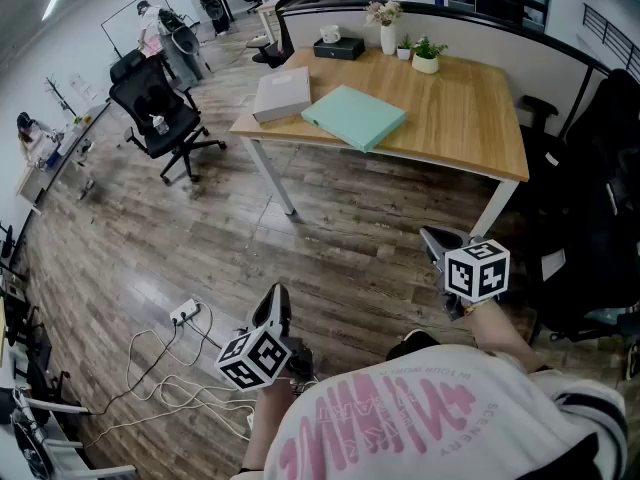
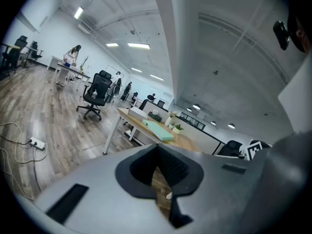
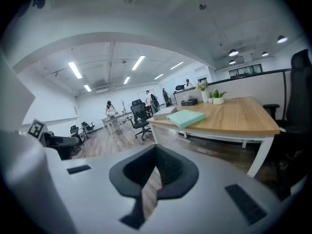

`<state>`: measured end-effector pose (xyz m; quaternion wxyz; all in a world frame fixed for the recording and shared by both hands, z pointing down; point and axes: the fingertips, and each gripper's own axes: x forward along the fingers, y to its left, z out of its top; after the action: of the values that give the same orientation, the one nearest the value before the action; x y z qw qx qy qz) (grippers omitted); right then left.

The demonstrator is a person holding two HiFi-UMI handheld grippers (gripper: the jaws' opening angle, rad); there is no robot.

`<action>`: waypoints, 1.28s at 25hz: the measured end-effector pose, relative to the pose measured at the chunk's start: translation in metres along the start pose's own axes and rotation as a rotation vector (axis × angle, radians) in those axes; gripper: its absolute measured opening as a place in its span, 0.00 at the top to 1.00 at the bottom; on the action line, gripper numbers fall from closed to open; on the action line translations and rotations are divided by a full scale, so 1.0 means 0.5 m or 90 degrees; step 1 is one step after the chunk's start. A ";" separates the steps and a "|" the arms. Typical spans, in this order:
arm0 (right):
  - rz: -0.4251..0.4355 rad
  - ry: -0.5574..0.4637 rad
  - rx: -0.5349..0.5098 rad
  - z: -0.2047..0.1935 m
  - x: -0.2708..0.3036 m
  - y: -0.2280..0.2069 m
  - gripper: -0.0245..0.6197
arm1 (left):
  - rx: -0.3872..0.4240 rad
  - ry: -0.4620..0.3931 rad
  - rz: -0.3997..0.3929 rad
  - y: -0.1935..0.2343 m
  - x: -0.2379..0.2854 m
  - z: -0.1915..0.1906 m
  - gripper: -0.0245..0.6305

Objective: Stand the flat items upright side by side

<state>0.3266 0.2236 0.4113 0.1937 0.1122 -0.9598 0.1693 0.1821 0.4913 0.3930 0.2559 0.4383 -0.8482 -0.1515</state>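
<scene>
One: Both of your jaws are pressed fully together. The left gripper (image 1: 273,303) and the right gripper (image 1: 437,240) each hold nothing and touch nothing.

Two: Agreed. You carry them low over the wooden floor (image 1: 330,238), short of the table (image 1: 470,118), with the jaws pointing toward it.

One: On that table your two items lie flat. The green binder (image 1: 354,116) is nearer the middle, and the grey folder (image 1: 281,94) lies just beside it, toward the left corner.

Two: Both are well apart from your jaws. Along the table's far edge you have a white vase (image 1: 388,40) with flowers in it, a small pot (image 1: 426,64) with a green plant, and a black box (image 1: 338,48) with something white standing out of its top.
</scene>
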 end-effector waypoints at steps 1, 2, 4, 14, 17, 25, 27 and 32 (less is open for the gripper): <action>-0.001 0.003 -0.009 -0.002 0.004 -0.002 0.96 | -0.001 0.001 0.000 0.000 0.006 -0.001 0.96; -0.002 0.007 -0.016 -0.006 0.008 -0.005 0.96 | -0.002 0.003 0.000 0.001 0.011 -0.003 0.96; -0.007 0.022 -0.021 -0.023 0.016 -0.015 0.96 | -0.007 0.008 0.002 0.004 0.018 -0.010 0.96; 0.017 0.027 0.016 0.054 0.151 -0.126 0.96 | -0.013 0.001 0.040 0.006 0.145 0.030 0.96; 0.021 0.033 -0.041 0.111 0.200 -0.169 0.96 | -0.018 -0.025 0.044 -0.016 0.215 0.073 0.96; 0.088 0.004 -0.035 0.270 0.299 -0.288 0.96 | -0.048 -0.093 0.021 -0.113 0.416 0.134 0.96; 0.099 0.010 -0.021 0.276 0.318 -0.316 0.96 | -0.053 -0.088 0.024 -0.127 0.452 0.120 0.96; 0.098 0.055 0.030 0.228 0.359 -0.379 0.96 | -0.055 -0.016 0.052 -0.126 0.510 0.057 0.96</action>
<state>0.1803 -0.0190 0.4393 0.2183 0.0352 -0.9521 0.2113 0.0842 0.2472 0.4158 0.2698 0.3898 -0.8613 -0.1829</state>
